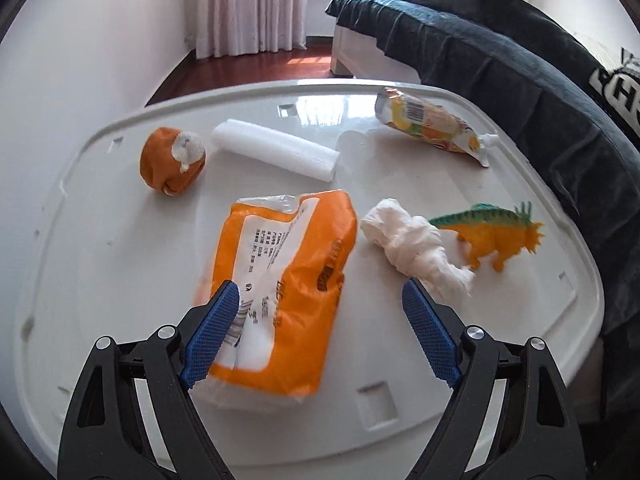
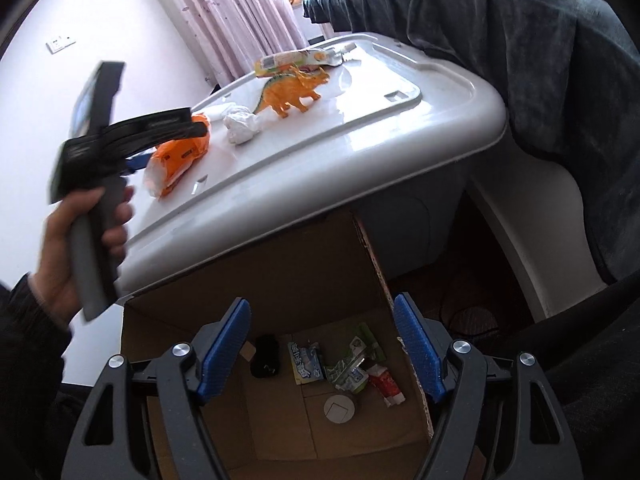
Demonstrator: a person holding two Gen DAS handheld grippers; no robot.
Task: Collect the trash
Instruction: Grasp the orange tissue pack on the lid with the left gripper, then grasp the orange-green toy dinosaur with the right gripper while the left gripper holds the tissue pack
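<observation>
My left gripper [image 1: 320, 286] is open and hovers over an orange tissue pack [image 1: 288, 248] lying on the white table top [image 1: 100, 260]; its pads do not press on the pack. Just right of the right fingertip lies a crumpled white tissue [image 1: 412, 240]. Farther back lie a white foam strip [image 1: 276, 148], an orange wad with white paper [image 1: 172, 162] and a yellow snack wrapper [image 1: 432, 124]. My right gripper [image 2: 322, 302] is open and empty above a cardboard box [image 2: 300, 272] that holds several wrappers [image 2: 344, 368].
An orange toy dinosaur [image 1: 492, 232] stands at the table's right side. A dark blanket [image 1: 520, 80] drapes over the bed behind the table. In the right wrist view a person's hand [image 2: 80, 240] grips the left gripper's handle. The box stands on the floor against the table's front edge.
</observation>
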